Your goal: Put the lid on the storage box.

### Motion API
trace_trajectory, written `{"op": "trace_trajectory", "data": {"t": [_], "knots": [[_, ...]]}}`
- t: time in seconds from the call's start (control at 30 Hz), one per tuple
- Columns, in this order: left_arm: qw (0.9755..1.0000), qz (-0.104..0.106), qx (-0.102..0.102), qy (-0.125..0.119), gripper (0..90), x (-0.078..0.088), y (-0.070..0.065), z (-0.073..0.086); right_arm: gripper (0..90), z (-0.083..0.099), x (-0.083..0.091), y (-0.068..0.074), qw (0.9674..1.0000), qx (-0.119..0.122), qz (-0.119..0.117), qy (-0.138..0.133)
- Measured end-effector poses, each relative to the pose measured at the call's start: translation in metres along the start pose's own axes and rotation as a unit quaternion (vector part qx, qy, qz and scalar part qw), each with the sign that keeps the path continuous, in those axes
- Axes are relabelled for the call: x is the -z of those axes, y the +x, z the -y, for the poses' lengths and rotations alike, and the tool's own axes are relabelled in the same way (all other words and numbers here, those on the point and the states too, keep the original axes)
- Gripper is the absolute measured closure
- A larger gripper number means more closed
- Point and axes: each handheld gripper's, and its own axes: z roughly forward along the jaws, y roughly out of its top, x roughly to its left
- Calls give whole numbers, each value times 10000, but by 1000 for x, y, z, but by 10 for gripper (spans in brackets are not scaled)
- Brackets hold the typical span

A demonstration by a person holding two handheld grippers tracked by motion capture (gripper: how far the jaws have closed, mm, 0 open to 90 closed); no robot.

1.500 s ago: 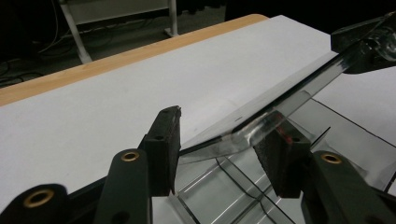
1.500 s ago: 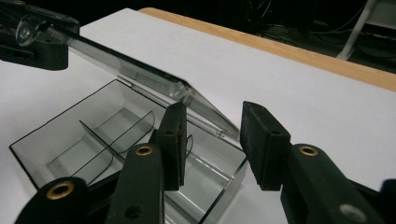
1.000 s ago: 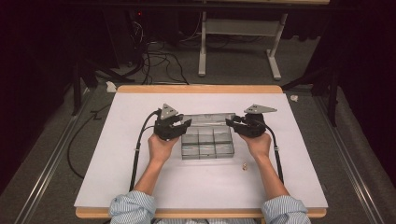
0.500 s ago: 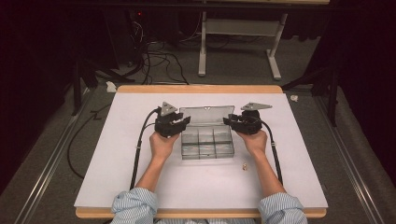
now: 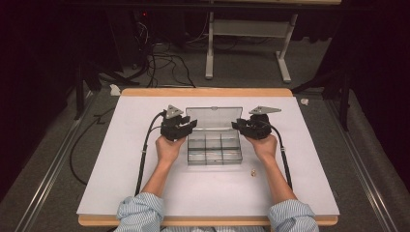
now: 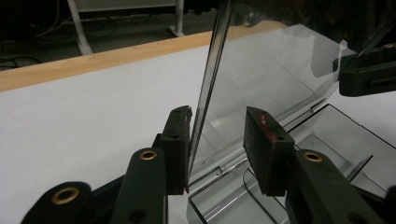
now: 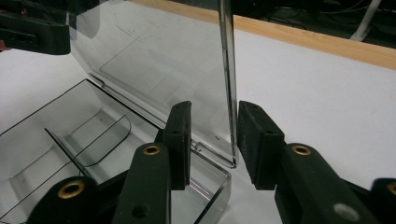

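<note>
**Lid up, both claws at its side edges**

Left claw (image 6: 217,144) and right claw (image 7: 212,140) each straddle a side edge of the clear plastic hinged lid (image 5: 213,117), jaws just closing but not yet clamped. The clear compartmented plastic box (image 5: 214,150), mid-worktop (image 5: 121,174), stands open; its compartments look empty. Whether lowering the lid comes next is unclear.

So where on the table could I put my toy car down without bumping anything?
The white table is bare left of the left claw and right of the right claw. The near strip in front of the clear box is free, except for a tiny object. The middle is crowded: box, raised lid, both hands.
</note>
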Motion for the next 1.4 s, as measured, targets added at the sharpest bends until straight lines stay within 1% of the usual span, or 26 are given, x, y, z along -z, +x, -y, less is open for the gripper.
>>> {"op": "trace_trajectory", "data": {"t": [0.07,0.1,0.13,0.3,0.37,0.4,0.43,0.53,0.67,0.77,0.97,1.1,1.13,1.17,1.4], "knots": [[9999,-15,-34,102,617,-3,1,-1,664,0,0,0,10000,-14,10,5],[9999,-46,-45,121,617,-5,1,-2,664,0,0,0,10000,12,11,6],[9999,-51,-24,128,616,-5,1,-2,667,0,0,0,10000,-27,14,29],[9999,-53,39,147,618,-9,2,-2,680,1,1,-1,10000,-38,-5,66],[9997,-53,66,209,627,-11,4,-1,686,1,-1,-2,9999,-52,30,83],[9997,-53,66,209,631,-11,4,-1,686,1,-1,-2,9999,-52,30,83],[9997,-64,65,238,636,-12,5,0,689,3,-3,-2,9998,-90,73,150],[9995,-100,43,310,640,-15,6,2,690,3,-4,-2,9998,-106,95,167],[9995,-121,78,291,639,-17,6,2,694,3,-6,-1,9996,-66,192,183],[9995,-126,119,257,639,-18,6,2,700,3,-7,-1,9996,-104,197,191],[9996,-125,129,234,639,-20,8,3,709,4,-10,-2,9994,-144,260,183],[9996,-130,140,221,639,-22,9,4,713,4,-11,-2,9993,-95,302,188],[9987,-50,507,88,639,-24,4,4,714,4,-12,-2,9992,-108,319,202],[9996,-134,143,217,639,-22,9,4,714,5,-12,-2,9992,-107,323,213],[9995,-174,124,253,639,-25,11,4,717,6,-15,-3,9991,-88,343,253]]}}
